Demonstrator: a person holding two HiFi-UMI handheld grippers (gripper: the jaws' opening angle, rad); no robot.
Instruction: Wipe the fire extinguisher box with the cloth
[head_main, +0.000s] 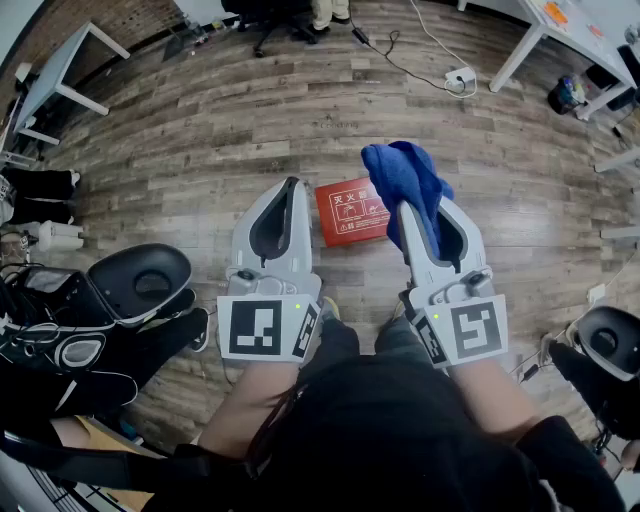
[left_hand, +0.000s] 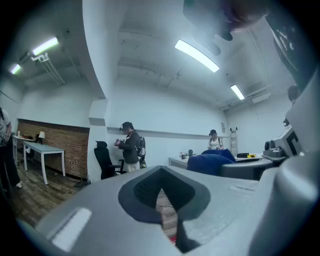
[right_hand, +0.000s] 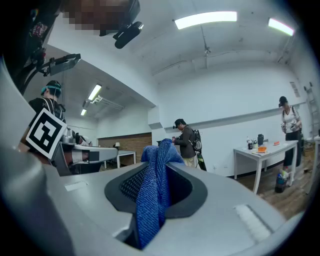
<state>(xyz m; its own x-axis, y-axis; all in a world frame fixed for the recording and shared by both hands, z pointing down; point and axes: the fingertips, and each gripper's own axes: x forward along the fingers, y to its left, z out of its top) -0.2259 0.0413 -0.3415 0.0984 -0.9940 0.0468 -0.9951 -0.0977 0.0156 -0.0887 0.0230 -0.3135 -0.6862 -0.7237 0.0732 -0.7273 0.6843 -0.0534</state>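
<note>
Nearest the head view are the person's dark-clad torso and forearms, each forearm ending in a grey hand-held gripper with a black-and-white marker cube. The left gripper (head_main: 291, 186) hangs over the brown wooden plank floor (head_main: 200, 130). Its jaws are pressed together at the tips and grip nothing. In the left gripper view only floor boards and a sliver of red show through the hollow behind the tips (left_hand: 161, 171). The right gripper (head_main: 411, 214) has its jaws pinched on a bunched, deep-blue terry cloth (head_main: 404, 168). The right gripper view shows a fold of that cloth (right_hand: 151, 200) running up between the jaws and spilling over their tips (right_hand: 161, 148), so a loose wad sits forward of the tool as a wiping pad.

The flat, red, square fire extinguisher box (head_main: 351, 211) with pale lettering lies on the floor between the two grippers, well below them, and the cloth partly overlaps its right edge in this view. Both grippers point forward and down towards it. Judged from this, wiping has not begun: the cloth appears held above the box, not on it. The empty left gripper seems free to steady the box.
</note>
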